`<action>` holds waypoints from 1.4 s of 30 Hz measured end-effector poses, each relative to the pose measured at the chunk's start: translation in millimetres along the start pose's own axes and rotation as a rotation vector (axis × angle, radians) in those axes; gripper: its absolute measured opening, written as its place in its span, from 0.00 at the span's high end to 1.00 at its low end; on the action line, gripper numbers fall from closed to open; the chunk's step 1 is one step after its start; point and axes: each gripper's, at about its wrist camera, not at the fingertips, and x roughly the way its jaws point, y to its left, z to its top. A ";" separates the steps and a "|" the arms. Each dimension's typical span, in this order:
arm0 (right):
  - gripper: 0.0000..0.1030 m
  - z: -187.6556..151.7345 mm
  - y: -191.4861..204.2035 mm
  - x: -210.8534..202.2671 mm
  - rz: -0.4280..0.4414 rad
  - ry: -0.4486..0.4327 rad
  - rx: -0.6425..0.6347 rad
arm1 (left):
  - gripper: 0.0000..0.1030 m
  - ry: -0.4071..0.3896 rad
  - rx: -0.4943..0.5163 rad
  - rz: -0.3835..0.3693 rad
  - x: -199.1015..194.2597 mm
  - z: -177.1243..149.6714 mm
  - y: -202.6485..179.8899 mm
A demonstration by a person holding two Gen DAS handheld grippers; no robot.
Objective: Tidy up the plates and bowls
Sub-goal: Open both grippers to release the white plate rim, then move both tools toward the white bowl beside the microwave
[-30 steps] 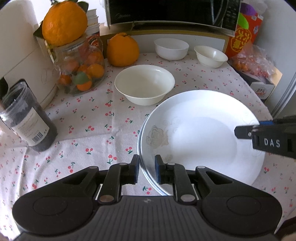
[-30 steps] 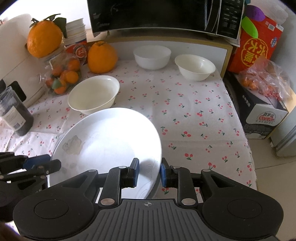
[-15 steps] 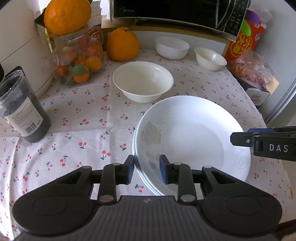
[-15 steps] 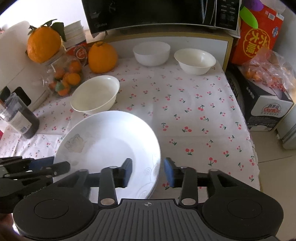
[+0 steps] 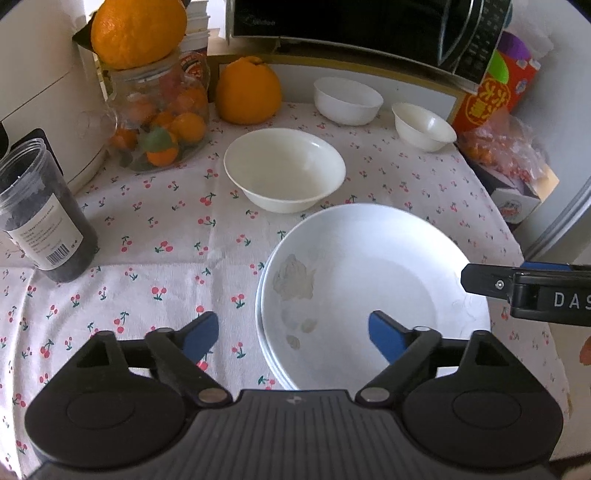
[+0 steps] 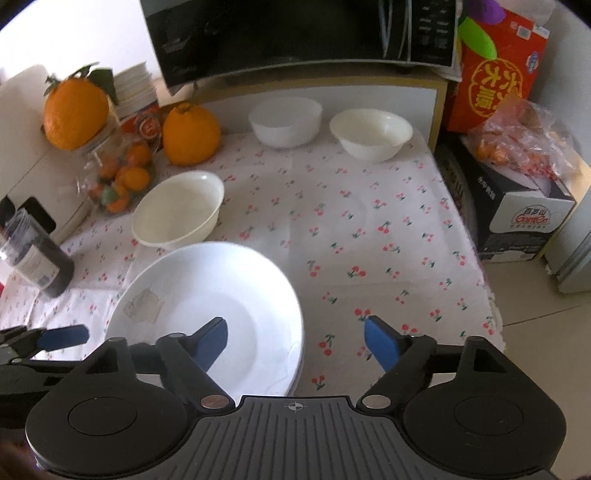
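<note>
Both grippers' jaws are opening, pressing nothing: the left gripper [image 5: 293, 334] straddles the near-left rim of the plates [image 5: 373, 288], the right gripper [image 6: 295, 339] the right rim. Only the left view shows a second rim underneath. Bare cloth [image 6: 369, 236] lies right of the stack, ending at the table's edge. Beyond sit three bowls [image 6: 179, 212]; the microwave [image 6: 295, 33] is cut off.
</note>
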 end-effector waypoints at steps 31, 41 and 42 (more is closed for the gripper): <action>0.06 125.9 -23.6 19.6 0.026 -0.160 -0.095 | 0.01 -0.170 -0.026 0.140 8.4 111.6 -7.6; 0.06 163.3 -46.5 60.3 0.061 -0.186 -0.079 | 0.01 -0.209 -0.020 0.126 45.7 147.5 -14.7; 0.06 166.6 -48.8 63.5 0.070 -0.194 -0.079 | 0.01 -0.212 -0.022 0.121 50.4 151.0 -15.0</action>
